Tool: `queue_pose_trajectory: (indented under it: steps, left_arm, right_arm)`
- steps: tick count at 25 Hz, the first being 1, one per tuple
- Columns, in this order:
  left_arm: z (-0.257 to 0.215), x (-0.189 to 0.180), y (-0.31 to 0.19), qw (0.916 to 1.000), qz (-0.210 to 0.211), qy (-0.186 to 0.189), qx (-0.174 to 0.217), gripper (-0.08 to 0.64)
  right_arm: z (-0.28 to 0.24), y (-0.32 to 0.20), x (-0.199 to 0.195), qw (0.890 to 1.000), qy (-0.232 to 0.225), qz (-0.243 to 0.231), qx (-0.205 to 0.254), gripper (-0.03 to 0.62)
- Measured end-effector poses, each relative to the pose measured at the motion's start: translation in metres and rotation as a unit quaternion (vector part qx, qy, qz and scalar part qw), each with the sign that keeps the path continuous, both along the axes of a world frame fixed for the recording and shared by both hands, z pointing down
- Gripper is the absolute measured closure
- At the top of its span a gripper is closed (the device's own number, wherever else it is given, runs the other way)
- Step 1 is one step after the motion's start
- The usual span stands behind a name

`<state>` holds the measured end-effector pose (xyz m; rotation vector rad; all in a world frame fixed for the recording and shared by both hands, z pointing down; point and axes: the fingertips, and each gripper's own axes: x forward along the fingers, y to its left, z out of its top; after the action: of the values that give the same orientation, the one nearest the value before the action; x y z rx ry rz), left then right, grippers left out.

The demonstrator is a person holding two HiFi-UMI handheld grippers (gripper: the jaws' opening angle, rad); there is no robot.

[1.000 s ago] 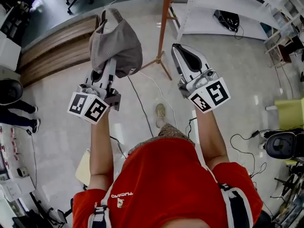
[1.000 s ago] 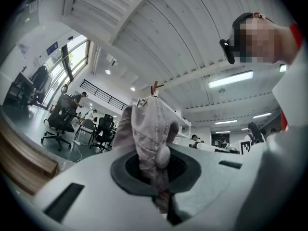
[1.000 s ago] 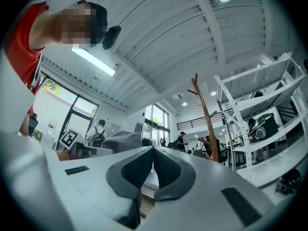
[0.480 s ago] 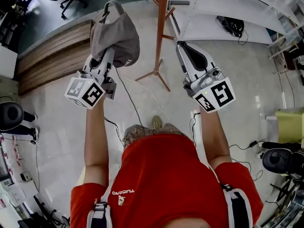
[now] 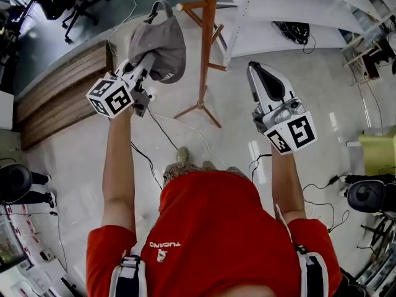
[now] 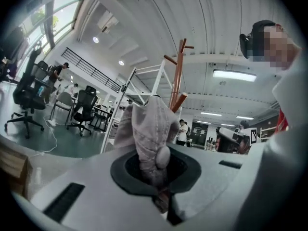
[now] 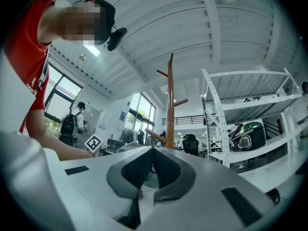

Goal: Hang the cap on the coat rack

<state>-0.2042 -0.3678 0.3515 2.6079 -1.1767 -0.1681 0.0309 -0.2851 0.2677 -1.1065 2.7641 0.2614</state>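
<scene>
Grey cap (image 5: 158,41) is being pinched by the left gripper (image 5: 147,60) just left of the rack (image 5: 207,42), the right gripper (image 5: 254,68) being held shut.

A red short-sleeved shirt (image 5: 210,228) is worn, with small white lettering (image 5: 164,245) printed on its back. Dark shoulder straps (image 5: 127,277) edged in white are seen at both shoulders. The left gripper (image 5: 150,58) and the right gripper (image 5: 253,68) are cased in pale grey plastic and lined with dark ribbed pads (image 7: 130,172) just behind the claw tips. Narrow black slots (image 7: 77,170) are set into each shell on either side of the claw. Behind each claw, a white cube (image 5: 111,96) with black square markers is mounted.
</scene>
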Motion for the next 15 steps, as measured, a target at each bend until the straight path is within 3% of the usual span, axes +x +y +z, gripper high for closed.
queue_pose_trajectory:
  steps: [6,12,15]
  left_arm:
    - [0.025,0.005,-0.055,0.9921,0.111,0.008,-0.057,0.541]
    - [0.043,0.019,-0.088,0.9663,0.232,0.018,-0.11,0.541]
    - [0.053,0.029,-0.094,0.9492,0.287,0.019,-0.129,0.541]
  right_arm:
    - [-0.001,-0.027,-0.006,0.999,0.013,0.053,-0.001,0.569]
    - [0.007,-0.037,-0.006,0.994,0.026,0.104,-0.014,0.569]
    - [0.016,-0.039,-0.002,0.991,0.031,0.128,-0.023,0.569]
